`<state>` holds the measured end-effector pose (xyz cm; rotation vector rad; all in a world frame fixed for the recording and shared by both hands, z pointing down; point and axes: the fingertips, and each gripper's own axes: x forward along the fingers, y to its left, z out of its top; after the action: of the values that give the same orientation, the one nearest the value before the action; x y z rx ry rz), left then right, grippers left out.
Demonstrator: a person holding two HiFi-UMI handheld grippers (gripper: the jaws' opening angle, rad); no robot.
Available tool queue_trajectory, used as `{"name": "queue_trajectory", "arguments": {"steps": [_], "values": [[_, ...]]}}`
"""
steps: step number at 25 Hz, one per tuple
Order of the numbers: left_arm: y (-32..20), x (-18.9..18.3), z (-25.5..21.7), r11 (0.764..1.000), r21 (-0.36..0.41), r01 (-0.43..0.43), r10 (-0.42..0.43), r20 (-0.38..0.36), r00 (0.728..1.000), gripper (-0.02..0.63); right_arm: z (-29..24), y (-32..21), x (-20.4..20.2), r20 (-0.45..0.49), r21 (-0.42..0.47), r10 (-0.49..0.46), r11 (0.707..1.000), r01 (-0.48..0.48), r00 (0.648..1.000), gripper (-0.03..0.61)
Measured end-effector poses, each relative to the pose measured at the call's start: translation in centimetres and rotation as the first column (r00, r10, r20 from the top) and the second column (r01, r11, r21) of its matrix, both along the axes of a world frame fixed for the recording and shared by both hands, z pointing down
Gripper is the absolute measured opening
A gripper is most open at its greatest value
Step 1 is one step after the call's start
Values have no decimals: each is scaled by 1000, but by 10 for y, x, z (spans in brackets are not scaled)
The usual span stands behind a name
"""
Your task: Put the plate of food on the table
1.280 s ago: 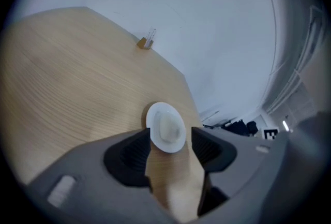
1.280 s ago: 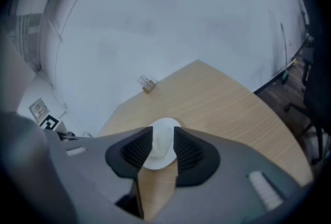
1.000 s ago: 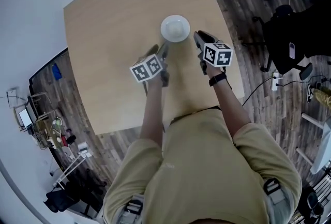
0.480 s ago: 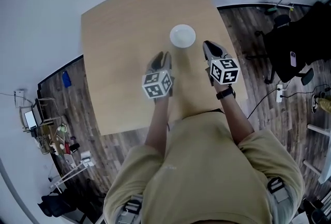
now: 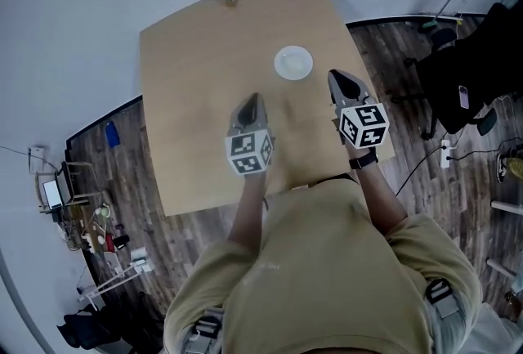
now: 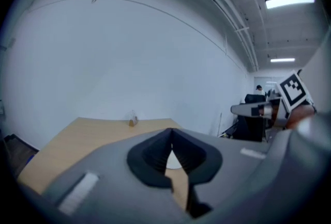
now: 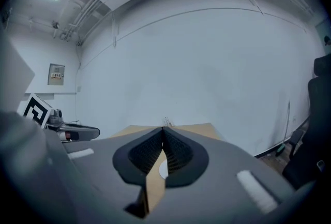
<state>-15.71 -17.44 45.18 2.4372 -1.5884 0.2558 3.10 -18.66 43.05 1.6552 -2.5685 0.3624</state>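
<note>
I find no legible text anywhere; the framed wall notice (image 7: 56, 74) is too small for me to read.

Matt light-wood table (image 5: 196, 91) w/ smooth white plate (image 5: 292, 63); dark wood-plank floor (image 5: 391, 70).

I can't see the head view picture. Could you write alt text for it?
Seen from above, a white plate sits on a wooden table, clear of both grippers. A person in a tan shirt holds the left gripper and right gripper over the table nearer to themselves; both have just closed, with nothing between their jaws.
</note>
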Motion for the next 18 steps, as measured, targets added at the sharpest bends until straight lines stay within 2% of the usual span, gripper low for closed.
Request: {"name": "queue_trajectory", "arguments": {"steps": [4, 11, 15, 18], "values": [[14, -4, -14, 999, 40, 9, -10, 25, 1000, 2, -9, 17, -7, -4, 10, -8, 1000, 8, 1000, 6], [32, -2, -28, 994, 105, 9, -10, 15, 1000, 2, -24, 36, -25, -73, 54, -24, 998, 28, 997, 6], [33, -4, -38, 988, 153, 10, -13, 22, 1000, 2, -33, 38, -32, -27, 84, -18, 996, 20, 999, 6], [31, -6, -45, 985, 171, 15, -20, 24, 1000, 2, -39, 37, -38, -34, 111, -18, 994, 22, 999, 6]]}}
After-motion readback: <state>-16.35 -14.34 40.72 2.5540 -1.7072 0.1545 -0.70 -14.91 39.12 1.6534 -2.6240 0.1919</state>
